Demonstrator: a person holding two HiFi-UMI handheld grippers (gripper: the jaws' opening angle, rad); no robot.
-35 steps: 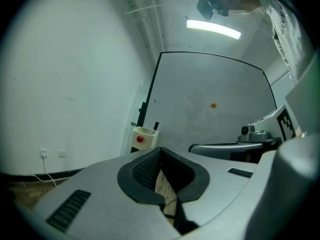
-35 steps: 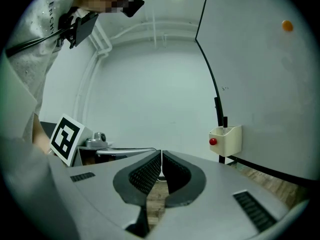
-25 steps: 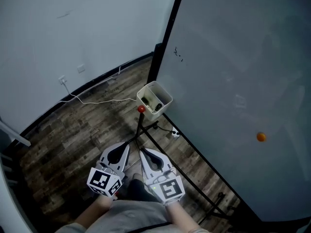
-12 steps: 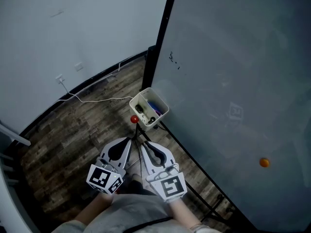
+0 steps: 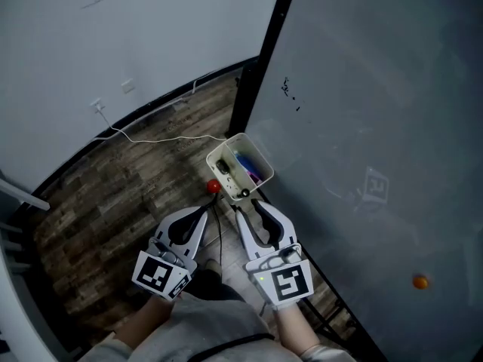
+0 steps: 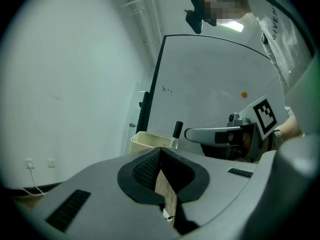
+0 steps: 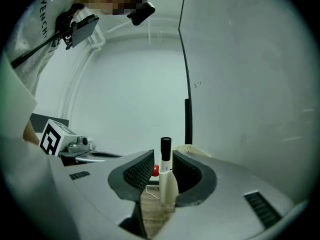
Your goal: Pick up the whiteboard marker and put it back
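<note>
Head view: right gripper (image 5: 244,205) reaches tip-first toward open tray (image 5: 261,157) on whiteboard (image 5: 377,111) frame; left gripper (image 5: 201,214) just left of it, red ball (image 5: 214,186) beyond.

Left gripper view: left gripper (image 6: 160,151) jaw tips pressed together, nothing between. Whiteboard marker (image 6: 177,130) stands beyond, at right gripper's (image 6: 192,133) tip, beside tray (image 6: 150,139). "GIVEN" legible on person's garment (image 6: 277,21).

Right gripper view: right gripper (image 7: 162,169) jaws clamp upright whiteboard marker (image 7: 165,149), black cap above pads. Whiteboard scribble (image 7: 197,84) unreadable.

The wood-plank floor (image 5: 113,194) is carrying a white cable (image 5: 162,139), lying left of the whiteboard (image 5: 377,89), whose black stand legs (image 5: 332,302) are resting on it.
</note>
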